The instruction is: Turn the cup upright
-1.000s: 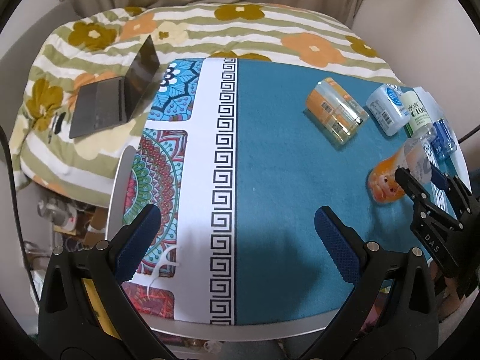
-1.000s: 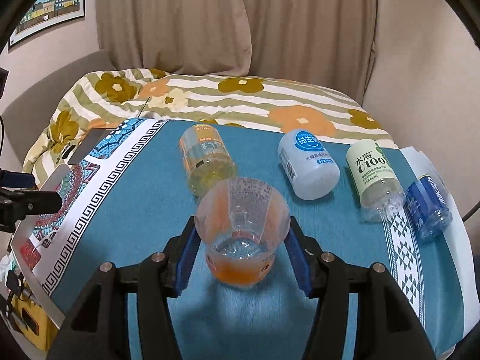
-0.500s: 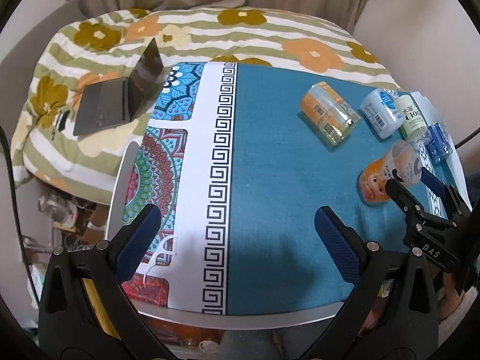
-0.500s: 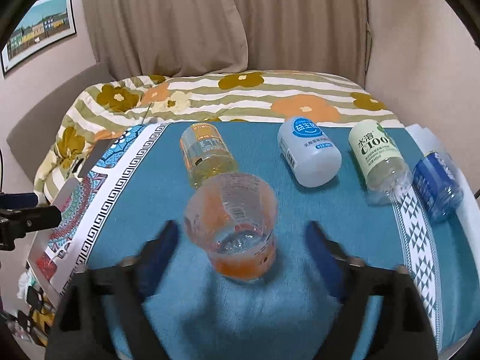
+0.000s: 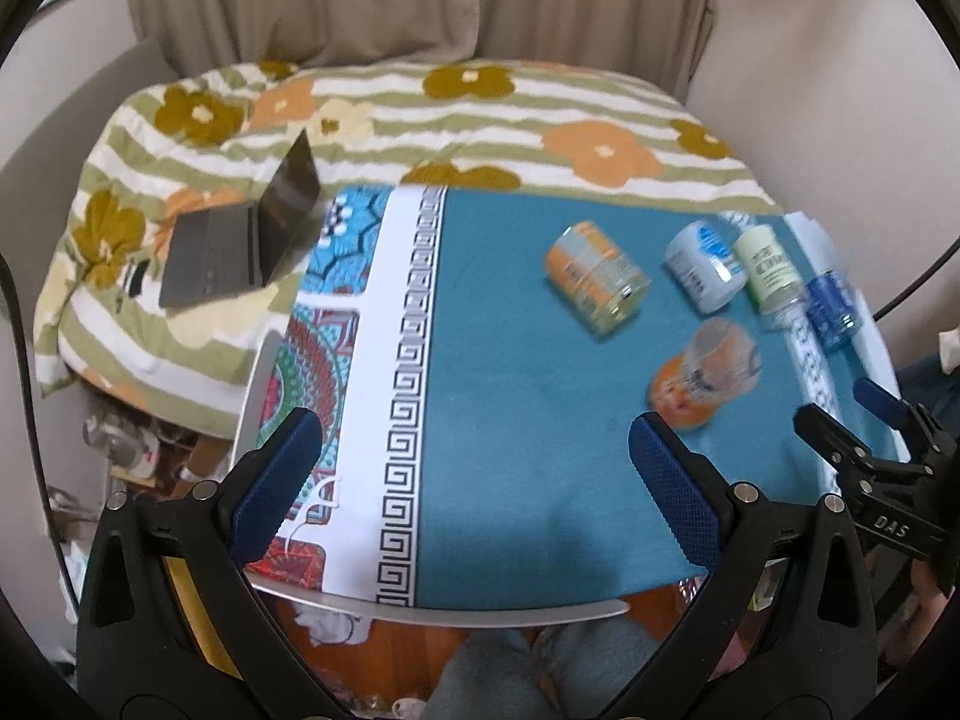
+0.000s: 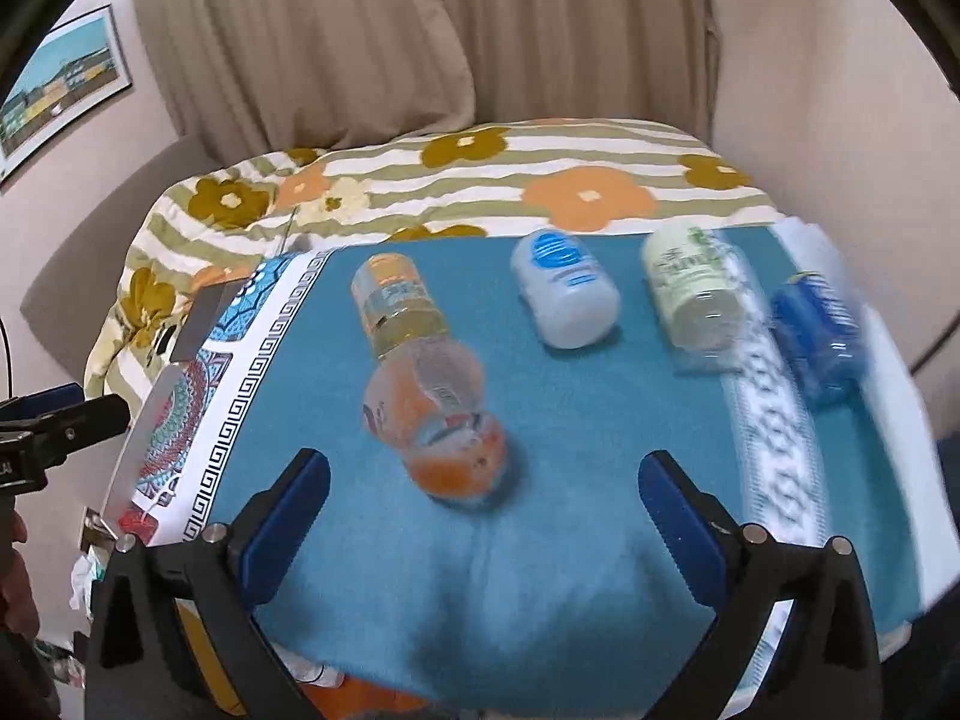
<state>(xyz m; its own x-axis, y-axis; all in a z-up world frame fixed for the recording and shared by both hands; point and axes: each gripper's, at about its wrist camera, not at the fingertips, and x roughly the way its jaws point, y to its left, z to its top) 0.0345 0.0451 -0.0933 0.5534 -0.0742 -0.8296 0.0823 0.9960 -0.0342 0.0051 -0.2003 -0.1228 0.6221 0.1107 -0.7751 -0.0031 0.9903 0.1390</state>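
A clear plastic cup with orange print (image 6: 435, 417) stands on its base on the blue tablecloth (image 6: 570, 420), mouth up; the frame is blurred. It also shows in the left wrist view (image 5: 702, 375). My right gripper (image 6: 483, 516) is open and empty, pulled back toward the table's near edge, apart from the cup. It shows in the left wrist view (image 5: 864, 426) at the right. My left gripper (image 5: 474, 468) is open and empty over the near left part of the table.
Several bottles lie on their sides behind the cup: an orange-labelled one (image 6: 396, 306), a white one (image 6: 564, 291), a green-labelled one (image 6: 690, 288) and a blue one (image 6: 819, 336). A flowered bed (image 5: 450, 108) with a laptop (image 5: 246, 240) lies beyond the table.
My right gripper opened, let go of the cup and drew back. The cup stays standing on the cloth. The left gripper rose and pulled back a little.
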